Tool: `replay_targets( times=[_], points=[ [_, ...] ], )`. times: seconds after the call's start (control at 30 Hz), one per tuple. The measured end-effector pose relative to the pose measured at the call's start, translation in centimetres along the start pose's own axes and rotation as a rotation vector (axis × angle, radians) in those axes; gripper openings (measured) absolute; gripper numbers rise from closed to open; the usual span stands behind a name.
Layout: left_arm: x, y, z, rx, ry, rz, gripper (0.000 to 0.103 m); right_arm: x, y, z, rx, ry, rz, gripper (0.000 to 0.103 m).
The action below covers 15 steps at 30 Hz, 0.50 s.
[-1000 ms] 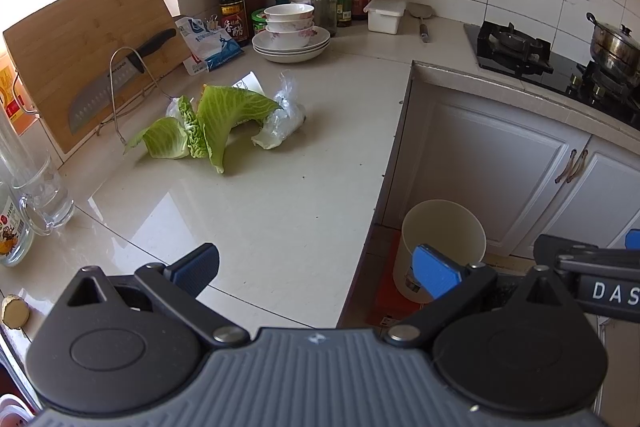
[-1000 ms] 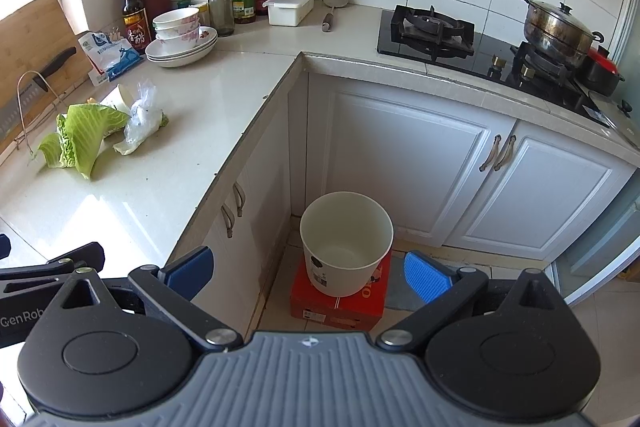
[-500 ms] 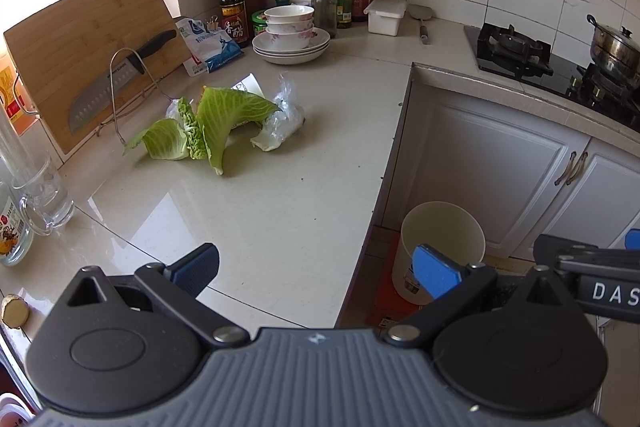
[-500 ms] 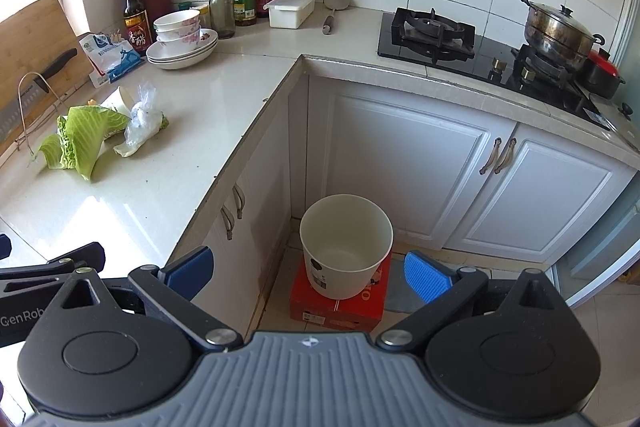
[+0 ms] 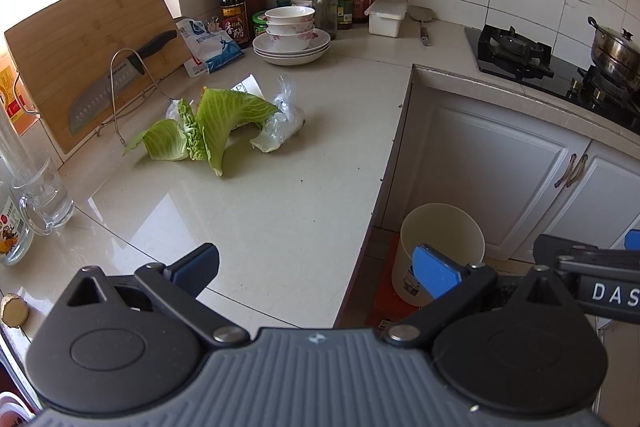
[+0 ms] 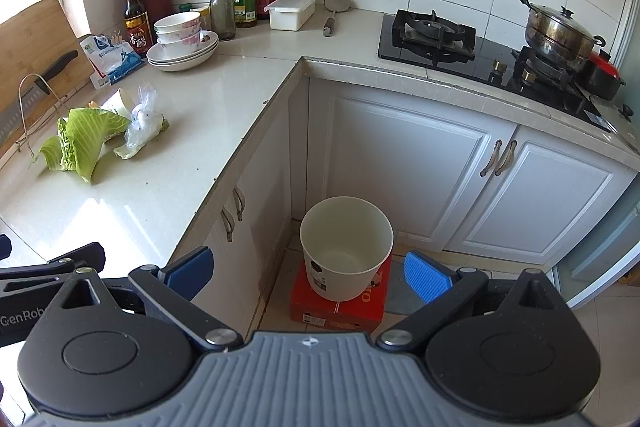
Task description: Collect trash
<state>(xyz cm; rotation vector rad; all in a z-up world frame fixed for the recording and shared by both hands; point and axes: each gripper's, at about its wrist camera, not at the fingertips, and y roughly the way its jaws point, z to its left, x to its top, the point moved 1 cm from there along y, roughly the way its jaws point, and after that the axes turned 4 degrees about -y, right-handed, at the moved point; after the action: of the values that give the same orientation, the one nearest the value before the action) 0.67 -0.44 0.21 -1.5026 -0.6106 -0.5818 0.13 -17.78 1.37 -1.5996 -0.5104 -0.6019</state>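
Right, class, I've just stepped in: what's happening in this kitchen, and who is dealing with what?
A person holds two claws over the counter corner, both open and empty. The left claw faces the scraps on the countertop: cabbage leaves, a crumpled plastic bag and a paper cup behind them. The right claw looks down at the white bin on a red box on the floor. Nothing has been collected yet; the bin looks empty.
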Motion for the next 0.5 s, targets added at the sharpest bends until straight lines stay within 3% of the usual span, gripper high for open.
replay_targets(
  times=[0.5],
  points=[
    [0.12, 0.07, 0.04, 0.0, -0.001, -0.001, 0.102, 0.15, 0.08, -0.02, 0.002, -0.002, -0.003, 0.103]
  ],
)
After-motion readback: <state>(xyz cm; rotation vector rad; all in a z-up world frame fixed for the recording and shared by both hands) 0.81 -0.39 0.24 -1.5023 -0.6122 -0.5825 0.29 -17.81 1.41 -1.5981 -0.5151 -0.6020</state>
